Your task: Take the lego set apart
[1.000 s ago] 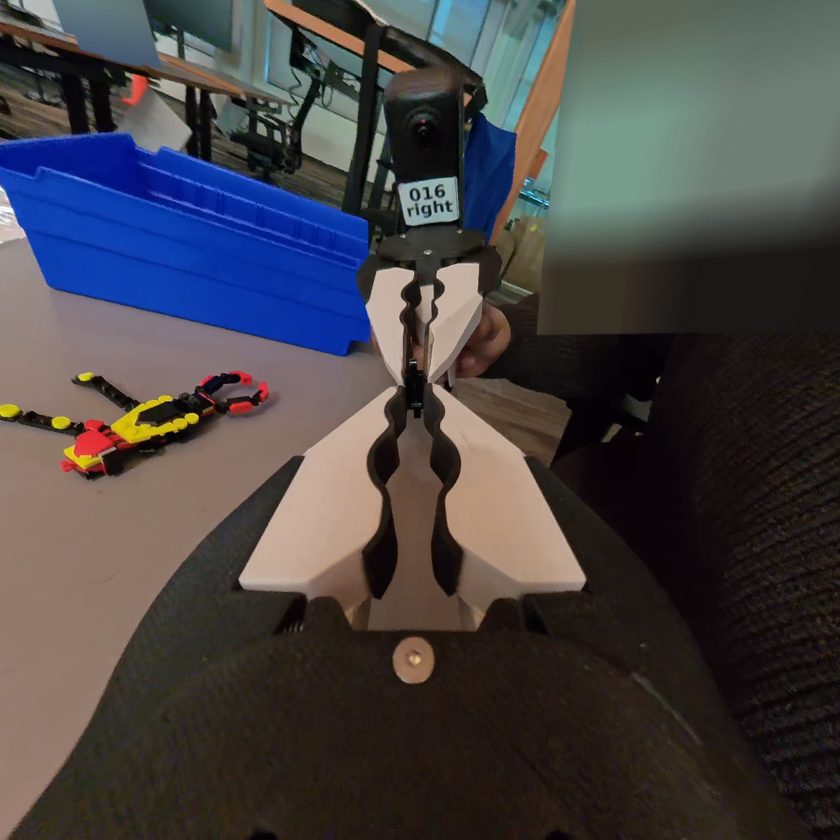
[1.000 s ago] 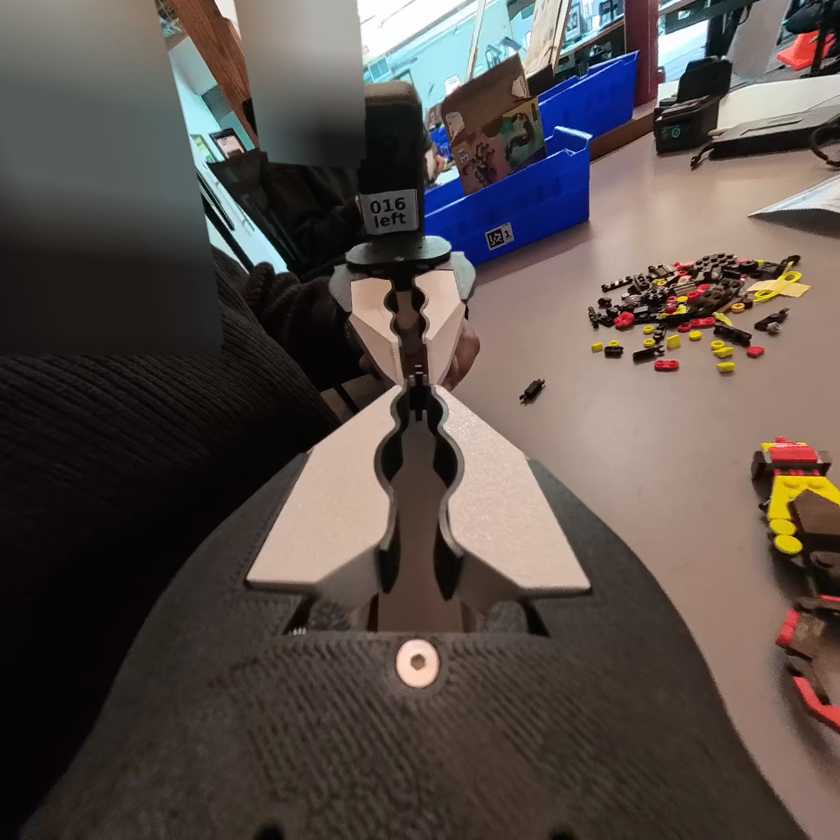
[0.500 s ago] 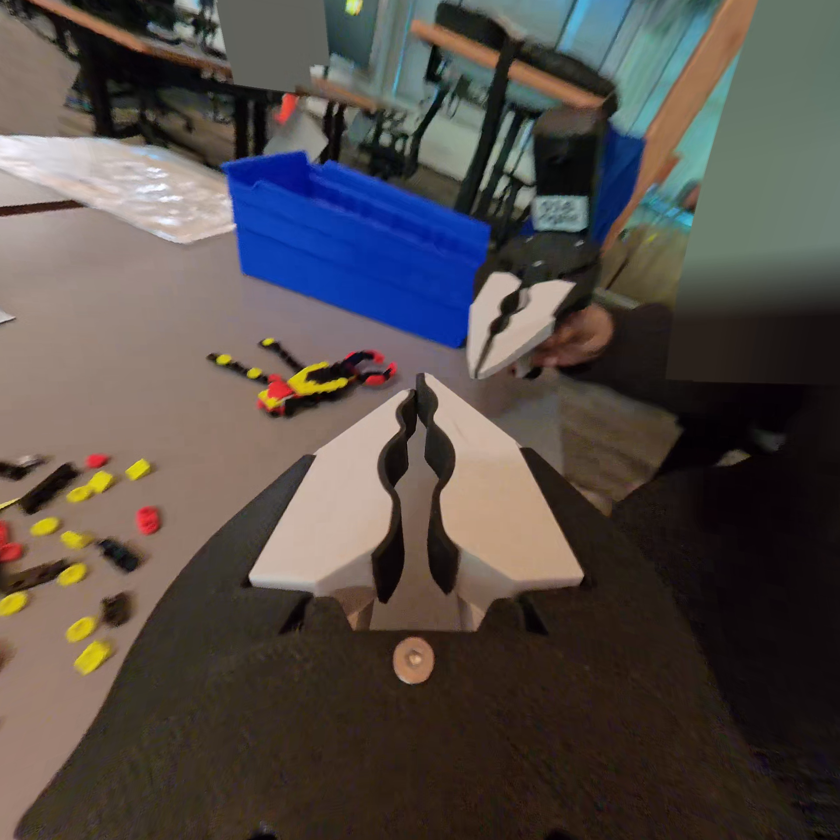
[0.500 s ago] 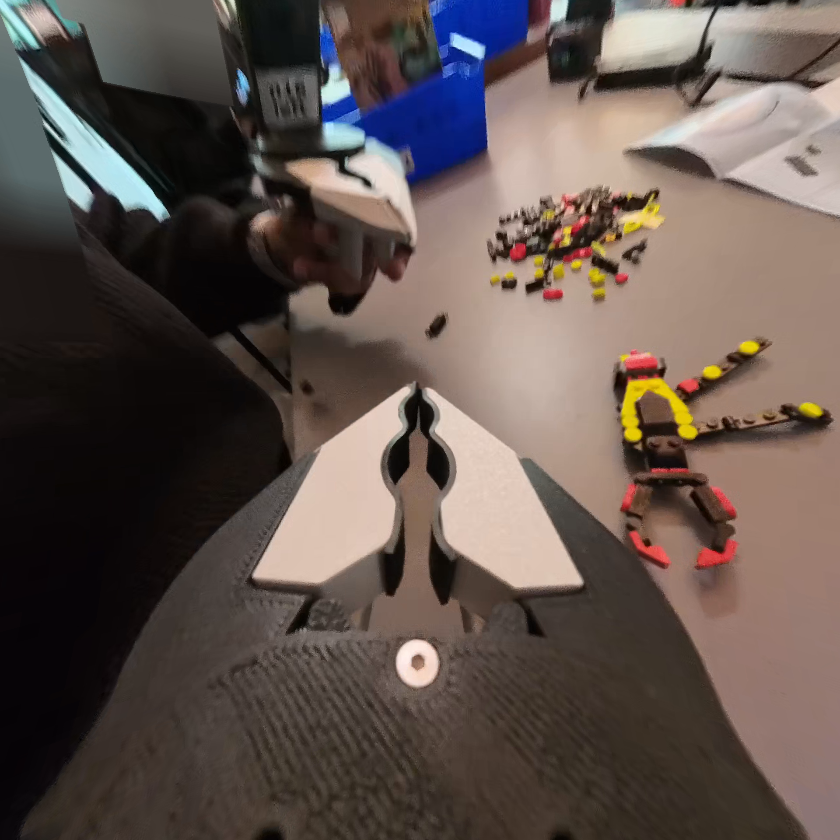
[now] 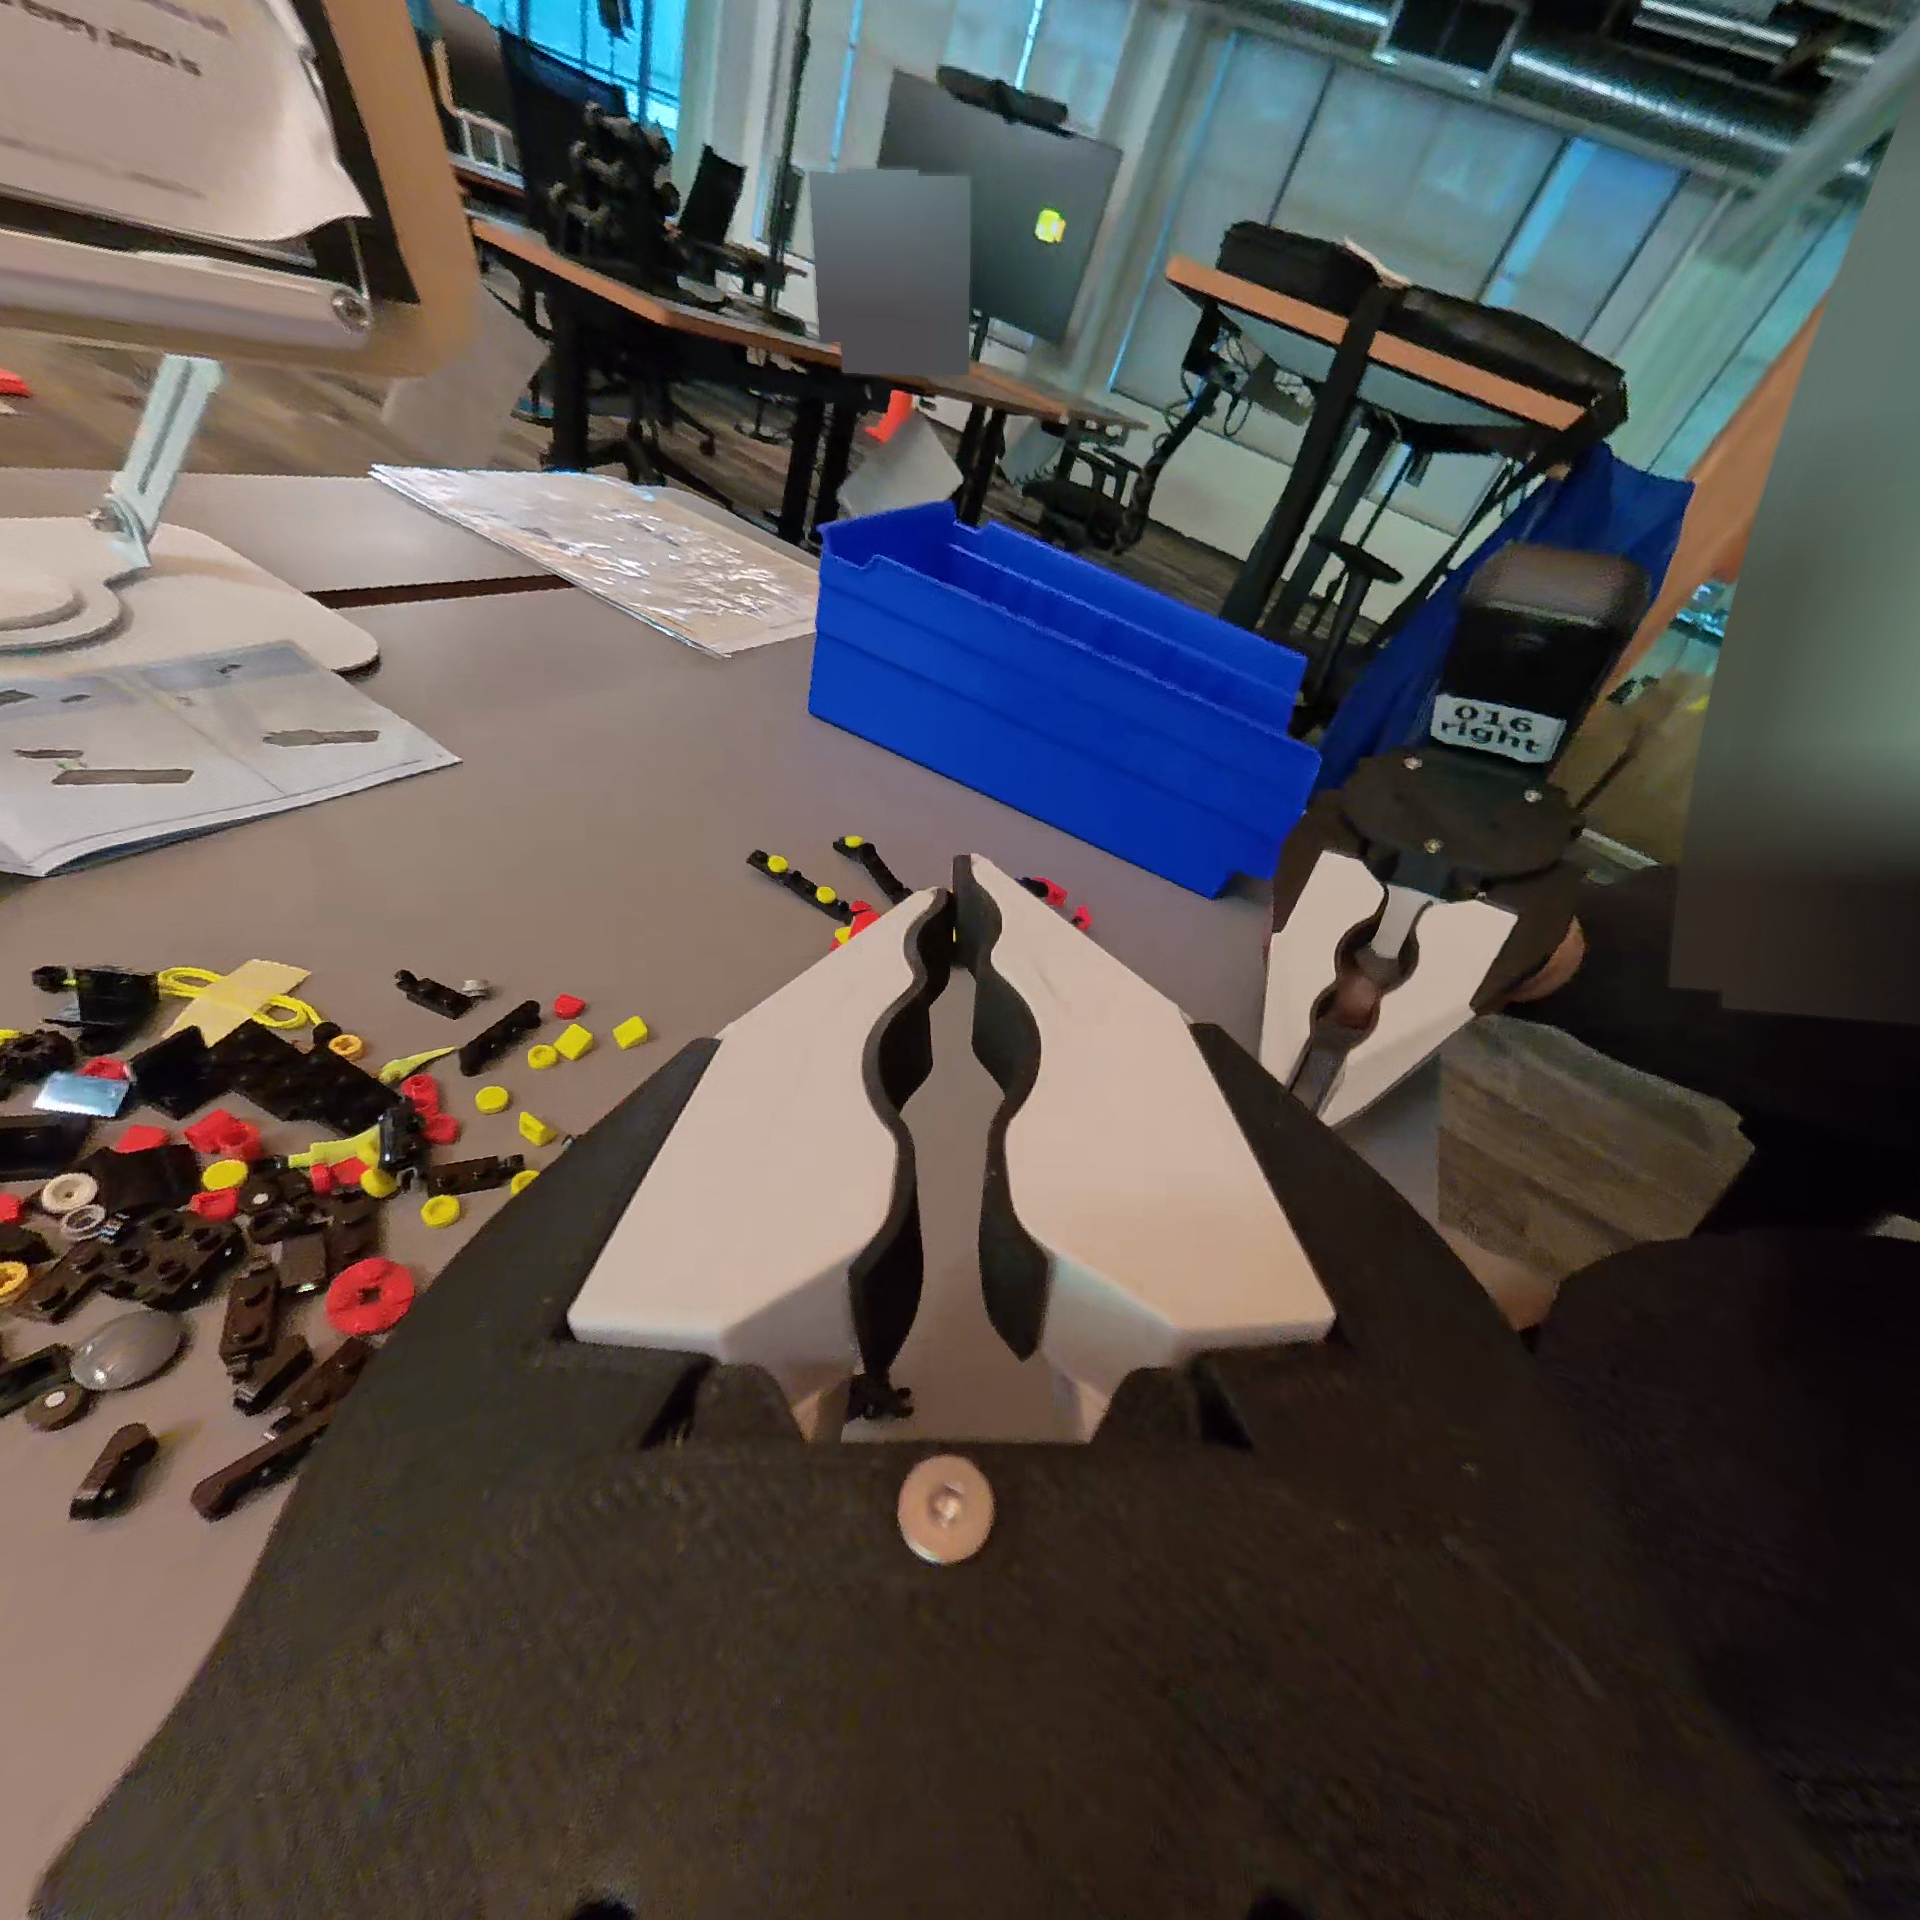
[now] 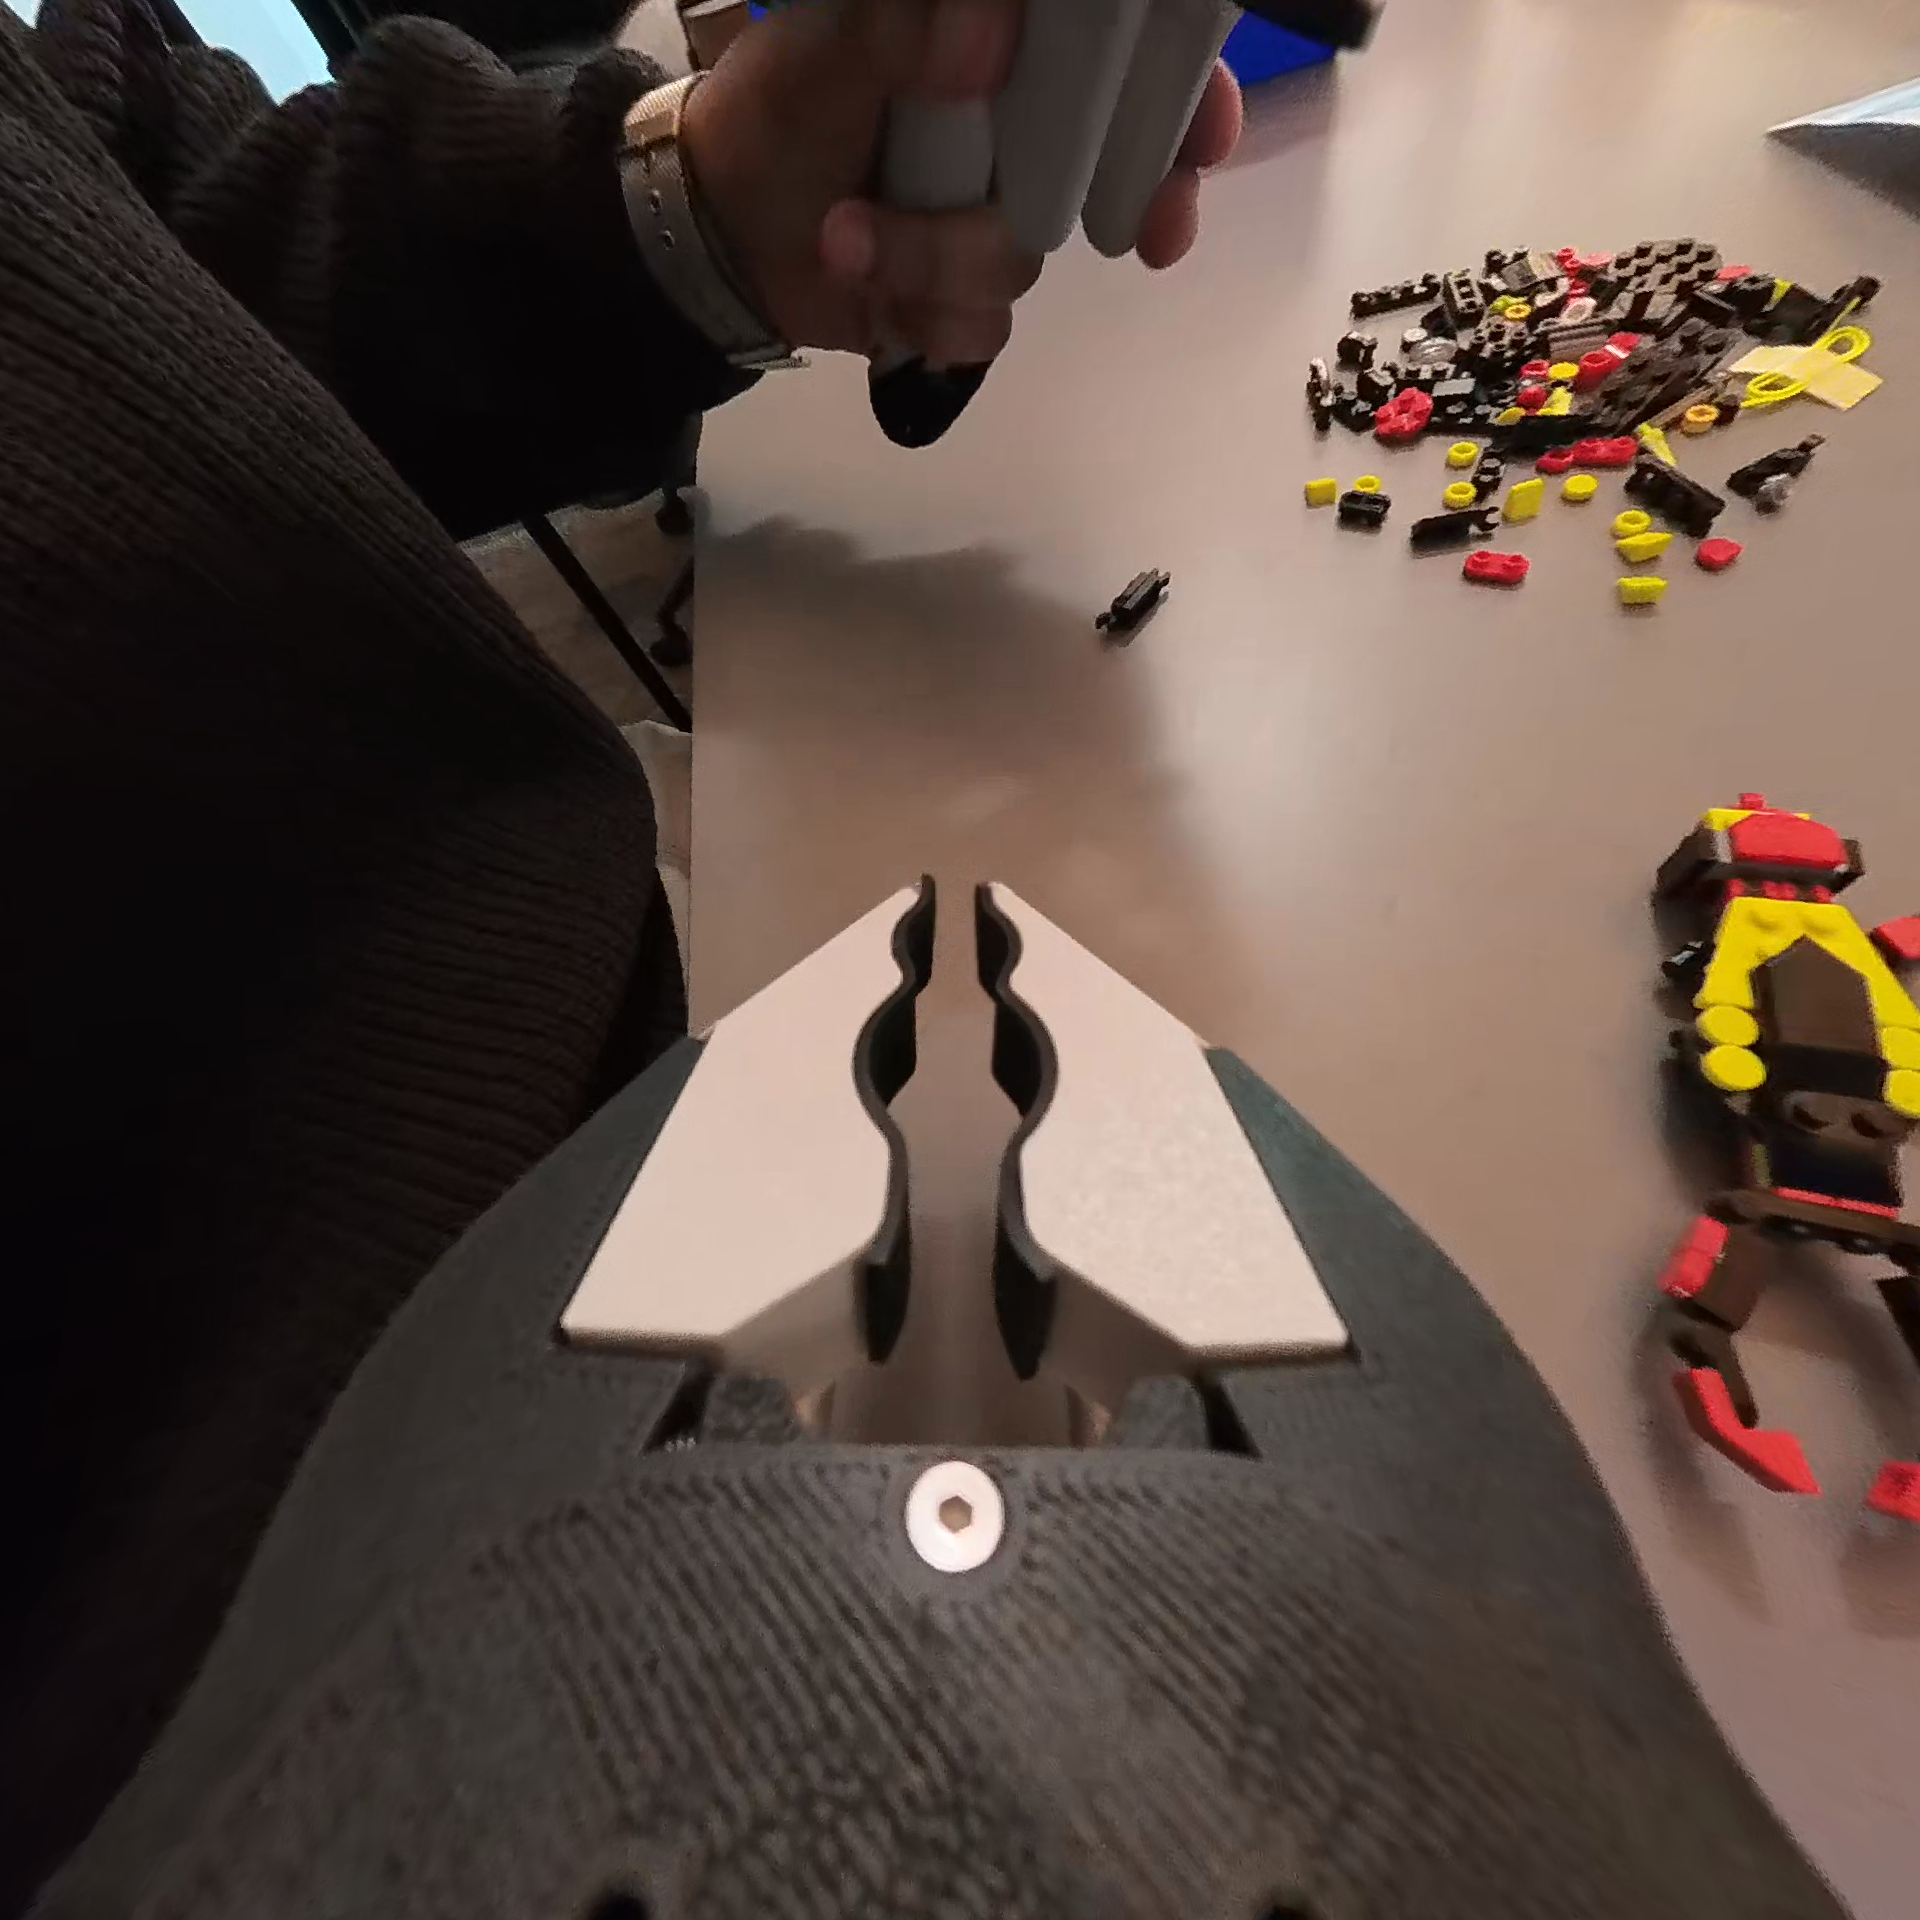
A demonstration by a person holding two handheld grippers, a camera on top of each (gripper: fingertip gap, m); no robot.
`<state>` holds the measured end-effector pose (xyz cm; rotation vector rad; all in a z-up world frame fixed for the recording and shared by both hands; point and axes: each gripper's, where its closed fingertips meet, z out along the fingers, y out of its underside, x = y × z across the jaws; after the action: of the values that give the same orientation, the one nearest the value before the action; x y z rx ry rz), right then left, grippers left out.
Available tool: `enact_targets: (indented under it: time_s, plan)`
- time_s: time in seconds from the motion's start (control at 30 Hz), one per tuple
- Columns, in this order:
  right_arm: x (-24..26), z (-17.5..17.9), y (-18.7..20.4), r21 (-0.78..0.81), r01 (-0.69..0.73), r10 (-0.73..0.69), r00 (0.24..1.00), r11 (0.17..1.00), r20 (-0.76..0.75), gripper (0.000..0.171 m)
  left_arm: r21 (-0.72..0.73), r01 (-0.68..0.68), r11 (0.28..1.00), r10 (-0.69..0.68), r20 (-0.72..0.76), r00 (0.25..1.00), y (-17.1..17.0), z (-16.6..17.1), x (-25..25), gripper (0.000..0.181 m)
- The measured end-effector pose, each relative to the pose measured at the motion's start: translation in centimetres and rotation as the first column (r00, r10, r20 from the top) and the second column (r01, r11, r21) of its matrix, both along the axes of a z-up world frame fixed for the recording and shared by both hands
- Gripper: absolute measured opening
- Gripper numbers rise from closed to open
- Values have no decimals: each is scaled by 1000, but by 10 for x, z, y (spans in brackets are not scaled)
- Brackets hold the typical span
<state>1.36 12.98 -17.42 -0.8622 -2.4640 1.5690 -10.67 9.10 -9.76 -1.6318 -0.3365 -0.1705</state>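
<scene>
The red, yellow and black lego figure lies flat on the grey table, to the right of my right gripper. That gripper hangs over bare table with its jaws a narrow gap apart and empty. In the left wrist view the figure shows partly behind my left gripper, which is shut with nothing visible between the tips. The right gripper also shows there, pointing down at the table's edge. A pile of loose lego pieces lies to the left. One small black piece lies alone.
A blue bin stands behind the figure. An instruction booklet, a clear plastic sheet and a white stand base lie at the far left. The table edge runs by a dark sleeve. A hand holds the left gripper's handle. Left tips to right tips: about 15 centimeters. From the left gripper's tips to the small black piece is close to 12 centimeters.
The grippers met tip to tip beyond the table edge, both shut on a small black piece. They have parted. The left swung towards the pile; the right turned to the table and opened slightly.
</scene>
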Motion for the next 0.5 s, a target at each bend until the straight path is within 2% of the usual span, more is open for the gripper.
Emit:
enact_targets:
  time_s: [0.23,0.5]
  plan:
    - [-4,-2,2,11,21,-21,1000,1000,-10,15,-9,-18,1000,17,-12,1000,-1,-8,-7,0]
    - [-4,-7,1,57,23,-21,999,998,-29,20,50,-89,995,89,13,996,-13,2,-24,0]
